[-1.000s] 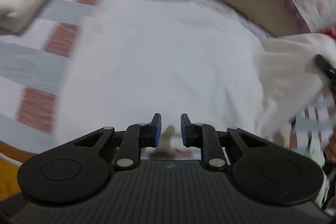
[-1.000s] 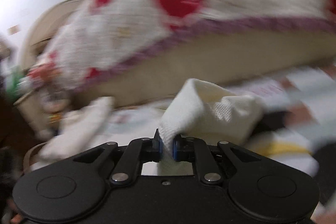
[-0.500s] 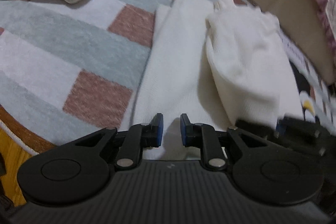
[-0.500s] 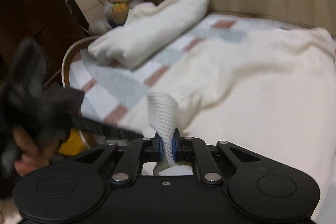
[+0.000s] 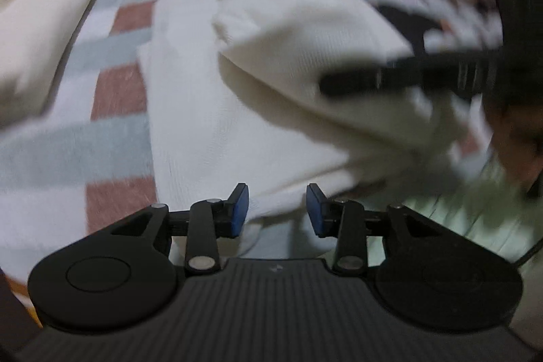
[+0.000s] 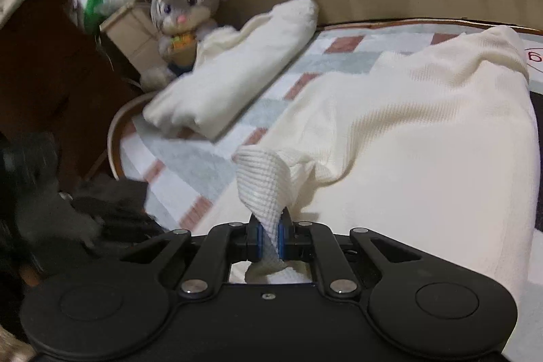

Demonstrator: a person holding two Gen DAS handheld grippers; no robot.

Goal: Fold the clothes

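Cloth is what everything turns on: the cream knit garment (image 6: 424, 131) is lying spread over the checked rug (image 6: 190, 172), filling the centre and right of the right wrist view, soft and limp, waffle-textured, probably light and likely to sag wherever it is not supported. The right hand-held gripper (image 6: 270, 238) is clenching a ribbed cuff or hem corner of it, the fabric twisting up into a cone from the blue pads (image 6: 259, 241). The left hand-held gripper (image 5: 276, 209) is hovering with jaws apart, gripping nothing, just above the garment's near edge at lower centre of its blurred view. Taking hold at hems and corners looks wisest, since a mid-panel pinch would bunch the knit. A second cream garment (image 6: 234, 73), already folded into a plump roll, is resting at upper left beside a plush rabbit (image 6: 181, 9).
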